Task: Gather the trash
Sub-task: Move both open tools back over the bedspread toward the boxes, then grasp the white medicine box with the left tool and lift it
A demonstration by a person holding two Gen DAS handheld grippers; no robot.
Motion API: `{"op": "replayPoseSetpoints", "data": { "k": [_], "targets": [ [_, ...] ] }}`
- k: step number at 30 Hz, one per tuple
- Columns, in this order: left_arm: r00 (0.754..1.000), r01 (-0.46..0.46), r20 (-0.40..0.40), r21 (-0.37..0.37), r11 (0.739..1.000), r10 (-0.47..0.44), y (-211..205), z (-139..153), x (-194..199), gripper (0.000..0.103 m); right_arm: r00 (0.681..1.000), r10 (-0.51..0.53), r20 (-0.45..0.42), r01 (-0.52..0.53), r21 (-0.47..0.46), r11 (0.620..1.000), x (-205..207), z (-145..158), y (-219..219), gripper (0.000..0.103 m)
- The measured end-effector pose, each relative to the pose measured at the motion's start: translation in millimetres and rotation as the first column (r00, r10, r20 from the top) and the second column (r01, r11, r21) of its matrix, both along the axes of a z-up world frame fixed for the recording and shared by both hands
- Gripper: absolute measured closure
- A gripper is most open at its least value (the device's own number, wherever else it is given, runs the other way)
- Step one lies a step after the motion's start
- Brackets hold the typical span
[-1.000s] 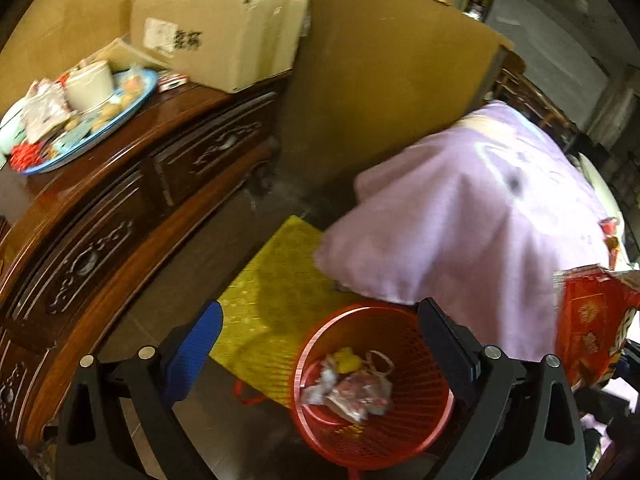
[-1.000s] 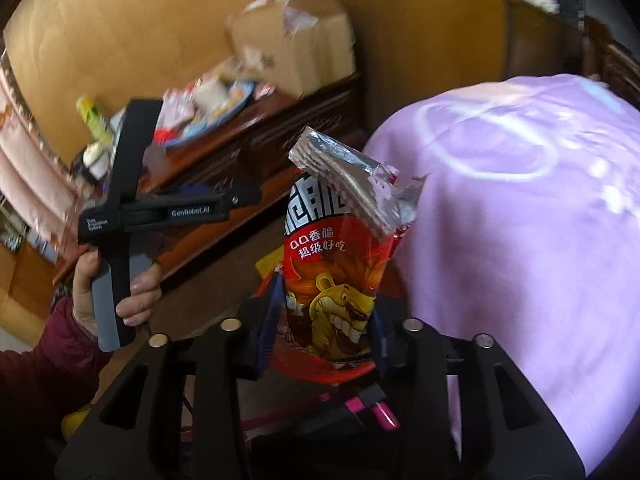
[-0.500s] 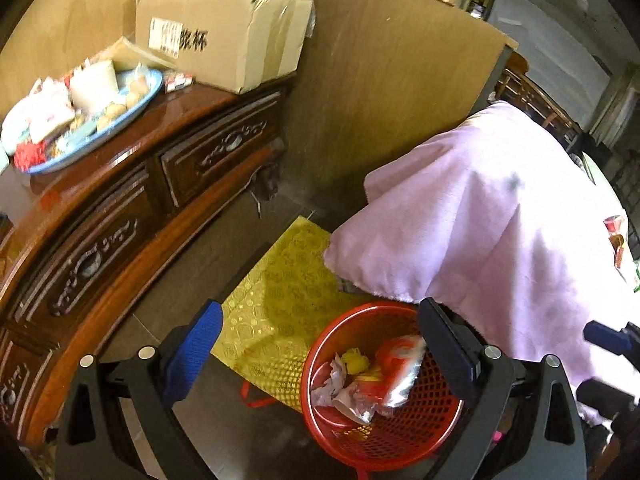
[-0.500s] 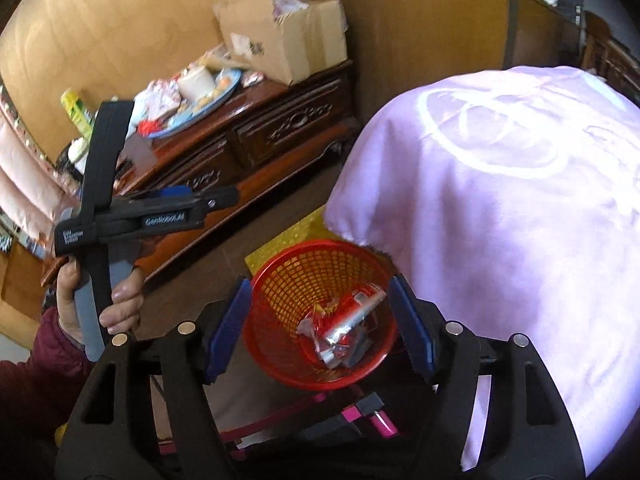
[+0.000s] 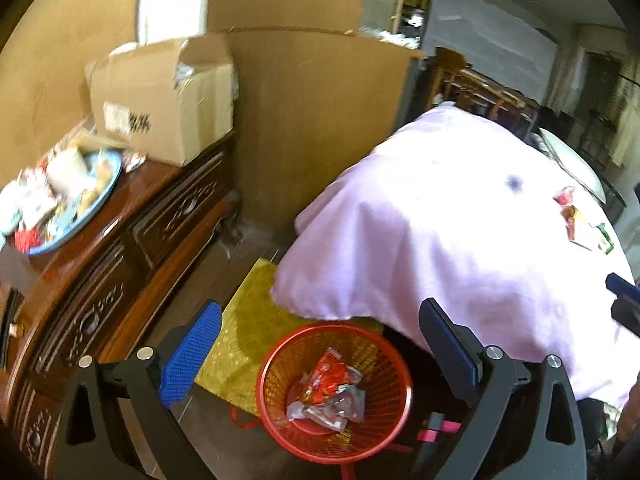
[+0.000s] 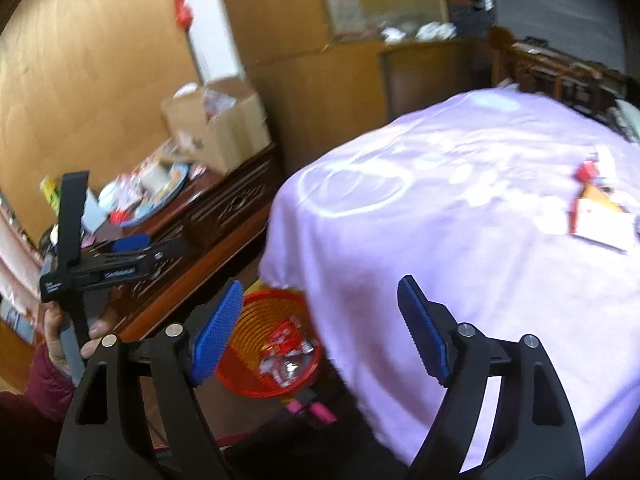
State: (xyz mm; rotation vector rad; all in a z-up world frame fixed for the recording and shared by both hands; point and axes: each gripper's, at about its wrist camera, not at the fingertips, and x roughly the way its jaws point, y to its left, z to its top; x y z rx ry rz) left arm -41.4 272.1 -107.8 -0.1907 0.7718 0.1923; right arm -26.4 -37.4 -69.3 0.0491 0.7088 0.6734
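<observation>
The right gripper (image 6: 320,328) has just been opening and its blue fingers (image 6: 218,332) now stand wide with nothing between them; the red snack bag it pinched a second ago has dropped and lies in the red basket (image 6: 244,312) on the floor, on top of the crumpled wrappers (image 5: 326,410) already there. The left gripper (image 5: 320,344) is spread just as wide and empty, as it was a second ago, hovering over the same basket, whose mesh rim (image 5: 280,348) sits between its fingers in its own view. Both grippers have tipped up from the basket, and more of the purple-covered bench (image 5: 440,240) shows now than it did. So that piece is done with, and I would say the hands are turning back for the next one. What is left lies well apart from the basket, on the far side of the cloth: a small heap of red and white packets (image 6: 596,216), a little blurred. Beyond the basket a yellow bag (image 5: 248,328) lies flat on the floor. On the dark sideboard (image 5: 120,248) a blue tray (image 5: 76,196) is piled with snacks and a cup, and an open carton (image 5: 160,100) stands behind it; whether any of that counts as trash I cannot tell.
</observation>
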Motion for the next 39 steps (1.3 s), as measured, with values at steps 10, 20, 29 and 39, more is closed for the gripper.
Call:
{"op": "replayPoseSetpoints", "data": {
  "k": [10,20,29,39],
  "targets": [
    [0.984,0.180,-0.013,0.072,0.981,-0.179,-90.4,20.6,36.4,0.006,0.961,-0.273,0.038,0.272,0.047,0.961,21.9,-0.2,-117.6,0.018],
    [0.910,0.410,-0.112,0.092,0.907,-0.400,-214.0,-5.7,132.9,0.006,0.818,-0.574,-0.026,0.573,-0.046,0.818,86.6,-53.2,-241.5,0.017],
    [0.821,0.571,-0.100,0.179,0.801,-0.562,-338.9,-1.6,210.8,0.006,0.639,-0.769,0.020,0.766,-0.105,0.634,112.0,-79.8,-323.4,0.017],
    [0.742,0.665,-0.056,0.180,0.724,-0.668,-442.7,3.8,261.1,0.006,0.578,-0.787,-0.218,0.811,0.043,0.583,115.8,-107.8,-370.1,0.015]
  ]
}}
